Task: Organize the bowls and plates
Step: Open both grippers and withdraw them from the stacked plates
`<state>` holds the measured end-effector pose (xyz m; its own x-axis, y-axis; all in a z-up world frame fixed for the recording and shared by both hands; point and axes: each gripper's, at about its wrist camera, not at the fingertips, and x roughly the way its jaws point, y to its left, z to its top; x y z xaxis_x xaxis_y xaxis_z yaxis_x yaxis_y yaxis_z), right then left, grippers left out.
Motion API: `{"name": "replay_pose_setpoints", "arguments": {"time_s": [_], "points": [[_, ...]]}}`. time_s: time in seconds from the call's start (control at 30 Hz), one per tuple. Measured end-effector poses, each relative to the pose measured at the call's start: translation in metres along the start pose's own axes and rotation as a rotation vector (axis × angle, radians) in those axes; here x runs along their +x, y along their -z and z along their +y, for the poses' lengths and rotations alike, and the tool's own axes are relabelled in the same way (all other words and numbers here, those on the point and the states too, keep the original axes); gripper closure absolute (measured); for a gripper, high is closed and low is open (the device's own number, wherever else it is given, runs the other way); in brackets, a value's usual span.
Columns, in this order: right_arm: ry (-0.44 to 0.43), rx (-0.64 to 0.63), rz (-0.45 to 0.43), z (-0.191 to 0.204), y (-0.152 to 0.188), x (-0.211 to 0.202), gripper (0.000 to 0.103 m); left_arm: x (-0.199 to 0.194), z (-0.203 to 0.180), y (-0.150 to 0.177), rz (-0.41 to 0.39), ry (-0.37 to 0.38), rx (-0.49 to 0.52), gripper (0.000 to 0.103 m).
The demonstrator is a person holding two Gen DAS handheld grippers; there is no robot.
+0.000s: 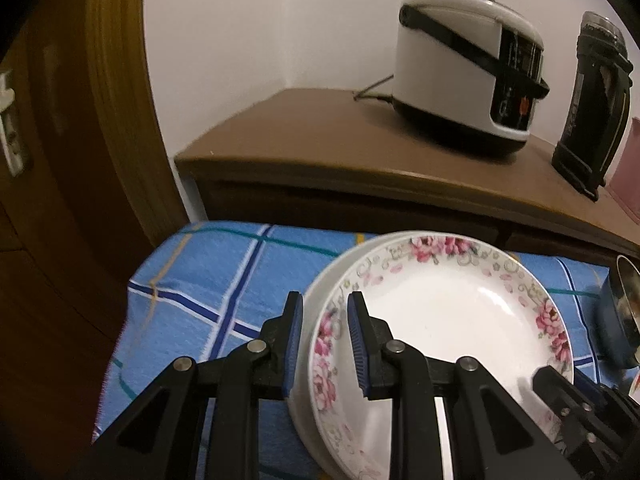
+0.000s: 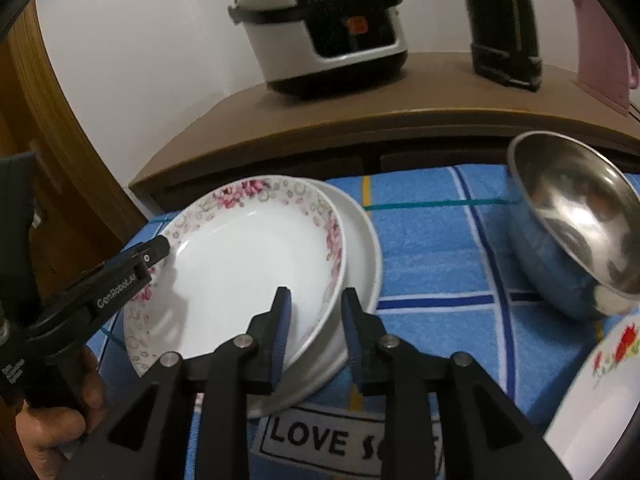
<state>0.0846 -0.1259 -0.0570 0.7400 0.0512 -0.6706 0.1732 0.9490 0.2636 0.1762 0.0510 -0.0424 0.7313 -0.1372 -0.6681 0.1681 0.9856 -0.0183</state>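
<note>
A floral-rimmed white plate [image 1: 448, 320] lies on a plain white plate [image 1: 320, 292] on the blue checked cloth. My left gripper [image 1: 324, 336] is open, its jaws straddling the left rims of both plates. My right gripper [image 2: 316, 332] is open and straddles the right rims of the floral plate [image 2: 240, 264] and the plain plate [image 2: 360, 248]. The left gripper [image 2: 156, 252] also shows in the right wrist view, at the floral plate's left rim. A steel bowl [image 2: 576, 220] sits to the right, with a red-flowered bowl [image 2: 600, 400] at the lower right.
The cloth [image 1: 208, 280] covers a low table. Behind it a brown cabinet [image 1: 320, 136] carries a white rice cooker [image 1: 464, 68], a black kettle [image 1: 592, 100] and a pink object [image 2: 600, 44]. A wooden door [image 1: 60, 160] stands at the left.
</note>
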Motion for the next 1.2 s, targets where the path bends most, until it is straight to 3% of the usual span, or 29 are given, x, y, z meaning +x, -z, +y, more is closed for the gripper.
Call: {"name": "replay_pose_setpoints", "arguments": {"time_s": [0.33,0.4,0.47,0.63,0.8,0.9,1.2], "points": [[-0.032,-0.037,-0.063,0.005,0.016,-0.046,0.055,-0.017,0.005,0.008,-0.023,-0.072,-0.039,0.073],[-0.038,-0.040,-0.067,0.004,0.019,-0.054,0.052,-0.027,0.002,0.012,-0.039,-0.085,-0.040,0.051],[-0.035,-0.051,-0.079,0.004,0.022,-0.062,0.051,-0.037,-0.002,0.016,-0.068,-0.132,-0.029,0.035],[-0.049,-0.064,-0.094,0.004,0.028,-0.079,0.051,-0.058,-0.010,0.021,-0.098,-0.172,-0.008,0.035],[-0.050,-0.072,-0.117,0.000,0.032,-0.095,0.051,-0.074,-0.017,0.026,-0.111,-0.157,-0.008,0.035],[-0.054,-0.060,-0.128,-0.007,0.033,-0.103,0.044,-0.079,-0.025,0.029,-0.108,-0.148,0.001,0.034],[-0.044,-0.054,-0.154,-0.020,0.035,-0.123,0.043,-0.095,-0.043,0.033,-0.117,-0.126,0.016,0.034]]}}
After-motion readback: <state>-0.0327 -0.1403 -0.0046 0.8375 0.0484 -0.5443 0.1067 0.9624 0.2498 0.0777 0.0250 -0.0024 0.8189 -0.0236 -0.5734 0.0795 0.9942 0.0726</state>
